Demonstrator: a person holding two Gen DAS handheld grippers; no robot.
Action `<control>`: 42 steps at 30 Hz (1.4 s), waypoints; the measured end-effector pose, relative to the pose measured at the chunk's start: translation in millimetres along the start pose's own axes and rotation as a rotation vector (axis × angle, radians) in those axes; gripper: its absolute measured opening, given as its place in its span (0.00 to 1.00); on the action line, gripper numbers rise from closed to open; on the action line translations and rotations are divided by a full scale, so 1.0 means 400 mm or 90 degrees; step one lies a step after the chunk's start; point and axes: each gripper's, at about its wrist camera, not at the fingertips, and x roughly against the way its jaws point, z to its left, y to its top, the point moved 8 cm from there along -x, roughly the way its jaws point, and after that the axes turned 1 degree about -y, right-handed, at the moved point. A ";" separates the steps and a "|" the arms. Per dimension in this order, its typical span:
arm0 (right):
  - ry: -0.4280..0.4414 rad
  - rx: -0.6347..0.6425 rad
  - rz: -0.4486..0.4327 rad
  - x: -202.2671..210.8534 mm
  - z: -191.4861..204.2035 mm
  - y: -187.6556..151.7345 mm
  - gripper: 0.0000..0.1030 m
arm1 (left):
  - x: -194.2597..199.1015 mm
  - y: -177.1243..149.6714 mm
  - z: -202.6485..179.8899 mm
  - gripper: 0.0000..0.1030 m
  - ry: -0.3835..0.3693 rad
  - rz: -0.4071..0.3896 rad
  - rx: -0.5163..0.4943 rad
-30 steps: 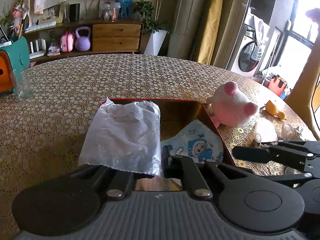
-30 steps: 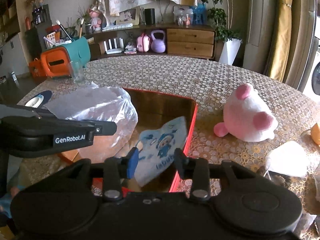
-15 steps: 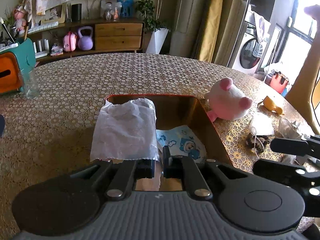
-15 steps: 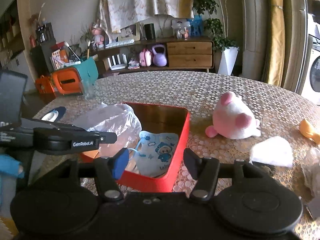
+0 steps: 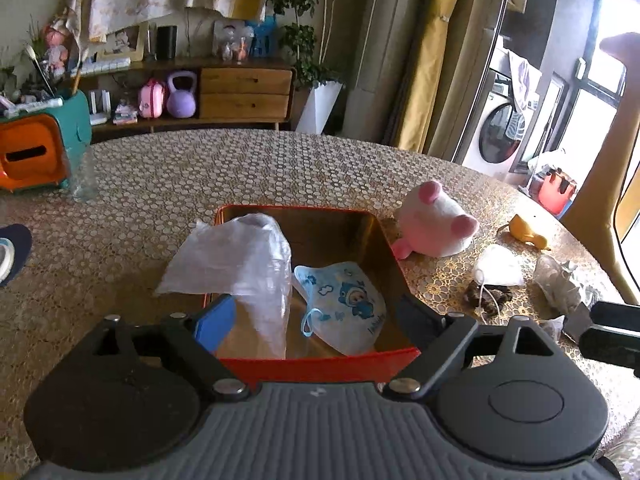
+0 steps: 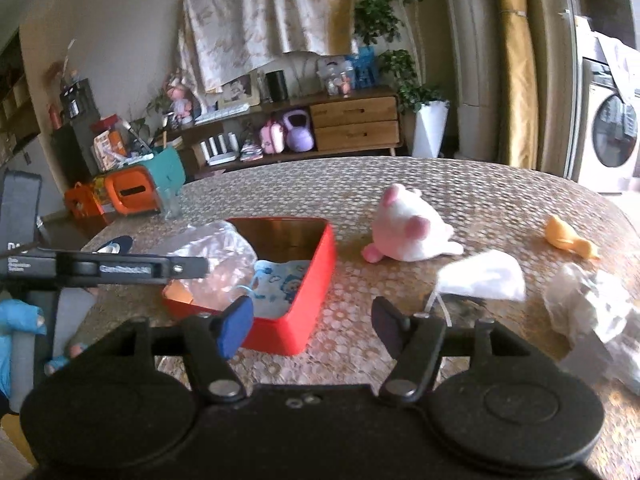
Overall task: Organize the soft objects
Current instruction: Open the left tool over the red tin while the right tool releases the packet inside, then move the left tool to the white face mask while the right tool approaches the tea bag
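Note:
A red box [image 5: 320, 360] [image 6: 320, 276] sits on the patterned table. Inside lie a clear plastic bag [image 5: 244, 264] [image 6: 218, 256], draped over the left rim, and a blue cartoon face mask [image 5: 344, 300] [image 6: 280, 286]. My left gripper [image 5: 316, 324] is open and empty just above the box's near edge. My right gripper [image 6: 312, 320] is open and empty, right of the box. A pink and white plush [image 5: 436, 228] [image 6: 408, 228], a white mask [image 5: 500, 266] [image 6: 484, 276], a yellow soft toy [image 5: 526, 232] [image 6: 568, 238] and crumpled white plastic [image 5: 560, 280] [image 6: 592, 304] lie on the table to the right.
A dark tangled item [image 5: 486, 294] lies by the white mask. An orange and teal holder [image 5: 36, 152] [image 6: 140, 188] and a glass [image 5: 82, 176] stand at the far left. A dark slipper-like item [image 5: 12, 252] lies at the left edge.
My left gripper opened and let the plastic bag drop onto the box, then pulled back. My right gripper opened wider and drew back to the right, away from the box.

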 end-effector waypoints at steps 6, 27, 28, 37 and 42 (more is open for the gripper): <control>-0.025 -0.023 -0.017 0.076 -0.068 -0.018 0.71 | 0.056 0.005 -0.052 0.86 0.000 -0.026 -0.017; -0.130 -0.066 -0.044 0.163 -0.298 -0.092 0.96 | -0.043 0.033 -0.408 0.99 -0.152 -0.027 -0.102; -0.131 -0.062 -0.043 0.160 -0.304 -0.096 0.96 | -0.058 0.035 -0.422 0.99 -0.149 -0.022 -0.112; -0.124 -0.030 -0.023 0.098 -0.332 -0.130 0.96 | -0.168 0.050 -0.520 0.99 -0.176 0.020 -0.140; -0.119 -0.037 -0.010 0.063 -0.353 -0.137 0.96 | -0.250 0.051 -0.581 0.99 -0.176 0.038 -0.157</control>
